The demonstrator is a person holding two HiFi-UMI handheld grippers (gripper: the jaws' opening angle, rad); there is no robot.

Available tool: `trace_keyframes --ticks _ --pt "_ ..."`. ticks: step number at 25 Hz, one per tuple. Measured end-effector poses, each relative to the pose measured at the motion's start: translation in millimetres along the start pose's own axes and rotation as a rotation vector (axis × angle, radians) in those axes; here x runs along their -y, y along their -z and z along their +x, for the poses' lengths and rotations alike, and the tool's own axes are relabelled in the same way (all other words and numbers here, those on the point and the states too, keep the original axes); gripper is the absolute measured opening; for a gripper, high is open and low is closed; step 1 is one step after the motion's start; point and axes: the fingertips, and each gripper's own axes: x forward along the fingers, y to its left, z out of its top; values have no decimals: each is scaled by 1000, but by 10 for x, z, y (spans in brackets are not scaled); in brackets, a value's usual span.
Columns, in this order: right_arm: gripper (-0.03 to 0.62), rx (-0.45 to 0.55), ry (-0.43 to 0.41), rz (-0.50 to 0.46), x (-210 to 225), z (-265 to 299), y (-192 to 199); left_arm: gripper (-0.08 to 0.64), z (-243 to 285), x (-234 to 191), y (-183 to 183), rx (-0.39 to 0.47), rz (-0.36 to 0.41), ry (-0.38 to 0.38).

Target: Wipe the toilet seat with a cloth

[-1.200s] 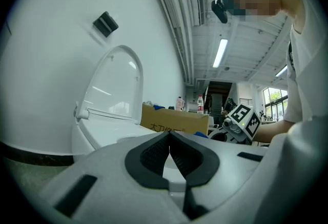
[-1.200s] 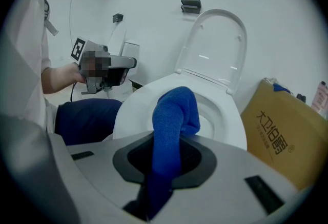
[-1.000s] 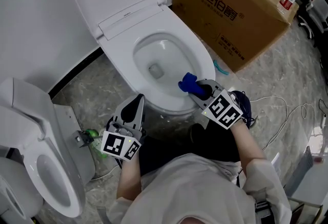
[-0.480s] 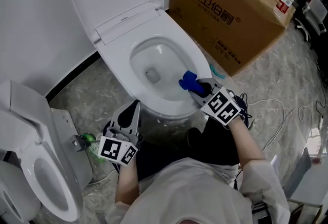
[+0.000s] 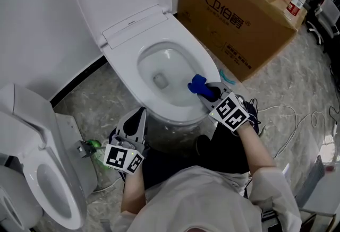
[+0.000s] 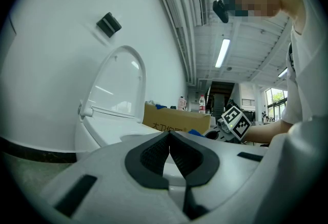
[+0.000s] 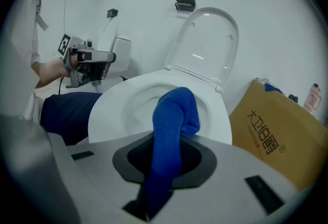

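Right gripper (image 5: 208, 94), jaws pinching the blue cloth (image 5: 197, 85) against the toilet seat (image 5: 206, 66) near rim. For a good wipe, press the cloth flat and follow the rim. Left gripper (image 5: 141, 115), jaws pressed together, hangs empty beside the seat's front.

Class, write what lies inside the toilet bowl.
Only the drain opening shows in the toilet bowl. The blue cloth, clamped in the right gripper, covers part of its rim.
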Motion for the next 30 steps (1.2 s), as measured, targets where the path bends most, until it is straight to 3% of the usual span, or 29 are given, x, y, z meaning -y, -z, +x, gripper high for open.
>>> trace_keyframes --ticks 30 --pt "52 -39 -17 26 284 118 75 5 61 65 90 -7 -3 26"
